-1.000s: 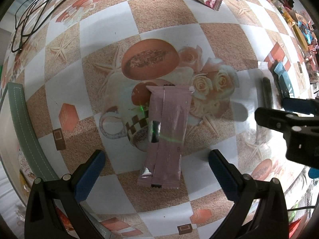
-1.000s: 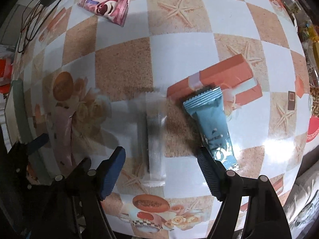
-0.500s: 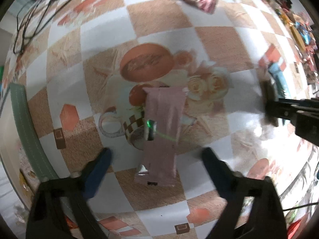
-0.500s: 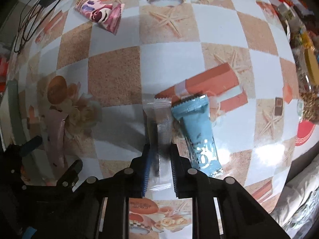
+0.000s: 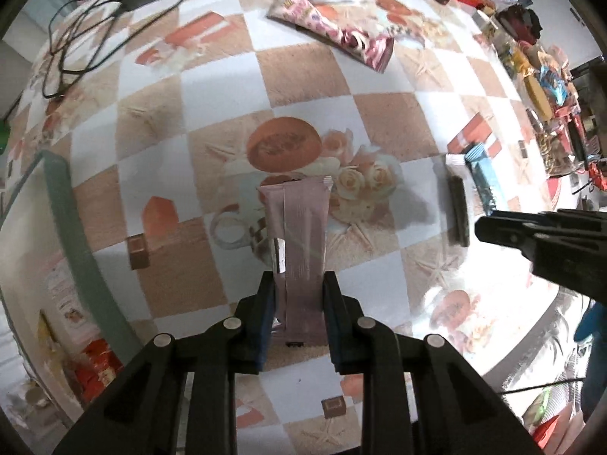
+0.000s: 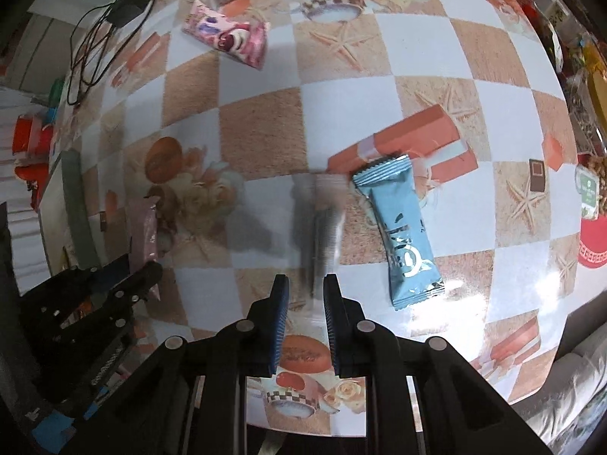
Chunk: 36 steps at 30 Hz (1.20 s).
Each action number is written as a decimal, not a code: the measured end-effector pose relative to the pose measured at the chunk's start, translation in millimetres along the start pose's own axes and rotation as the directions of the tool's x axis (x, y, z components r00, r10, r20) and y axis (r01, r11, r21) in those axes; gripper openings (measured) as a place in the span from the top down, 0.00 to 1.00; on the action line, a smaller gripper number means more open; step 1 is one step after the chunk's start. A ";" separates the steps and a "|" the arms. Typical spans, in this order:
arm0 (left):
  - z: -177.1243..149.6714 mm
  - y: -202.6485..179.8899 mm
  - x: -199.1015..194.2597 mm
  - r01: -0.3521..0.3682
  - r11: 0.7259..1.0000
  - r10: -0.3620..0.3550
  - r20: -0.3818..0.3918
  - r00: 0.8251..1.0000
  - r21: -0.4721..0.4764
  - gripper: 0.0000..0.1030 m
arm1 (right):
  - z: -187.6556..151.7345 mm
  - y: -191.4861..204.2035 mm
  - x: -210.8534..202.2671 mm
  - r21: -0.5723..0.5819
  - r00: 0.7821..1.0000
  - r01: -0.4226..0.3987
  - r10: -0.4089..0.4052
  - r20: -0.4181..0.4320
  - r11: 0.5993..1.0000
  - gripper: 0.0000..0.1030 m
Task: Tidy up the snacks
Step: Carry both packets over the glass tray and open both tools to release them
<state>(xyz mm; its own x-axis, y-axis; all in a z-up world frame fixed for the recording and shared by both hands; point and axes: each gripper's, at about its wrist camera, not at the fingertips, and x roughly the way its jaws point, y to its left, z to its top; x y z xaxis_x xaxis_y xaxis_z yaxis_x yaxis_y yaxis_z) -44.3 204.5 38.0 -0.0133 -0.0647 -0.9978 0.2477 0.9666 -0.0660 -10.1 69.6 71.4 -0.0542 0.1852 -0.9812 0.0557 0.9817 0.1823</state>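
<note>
Both grippers have closed since the earlier frame. Left wrist view: the left gripper (image 5: pixel 296 284), jaws closing, pinches the mauve snack bar (image 5: pixel 299 235) above the checkered tablecloth (image 5: pixel 212 87). Right wrist view: the right gripper (image 6: pixel 305 289) clamps the clear-wrapped dark bar (image 6: pixel 322 223), beside the blue snack packet (image 6: pixel 398 227).

— What blocks you on the table (image 6: pixel 341 121)?

— Your left gripper (image 5: pixel 296 303) and right gripper (image 6: pixel 303 303) sit near each other, so the lane between them is narrow. A blue packet (image 6: pixel 398 227) lies just beside your right gripper. A pink printed packet (image 6: pixel 227 38) and black cables (image 5: pixel 87 30) lie at the far side.

— And open room?

— The checkered middle beyond both grippers is bare; clutter (image 5: pixel 550 106) lines the right edge
</note>
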 end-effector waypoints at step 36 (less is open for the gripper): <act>-62.9 101.5 -84.4 -0.021 0.965 0.057 0.132 0.990 -0.260 0.74 | 10.2 81.4 -23.4 -0.193 0.998 -0.068 0.069 -0.001 0.979 0.85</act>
<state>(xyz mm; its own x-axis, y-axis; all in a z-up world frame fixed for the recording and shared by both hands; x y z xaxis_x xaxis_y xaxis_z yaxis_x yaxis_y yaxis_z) -79.0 323.7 115.3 0.1288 -0.0416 -0.9908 -0.0121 0.9990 -0.0435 5.8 144.7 108.5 -0.0507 0.2527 -0.9662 -0.1345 0.9569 0.2573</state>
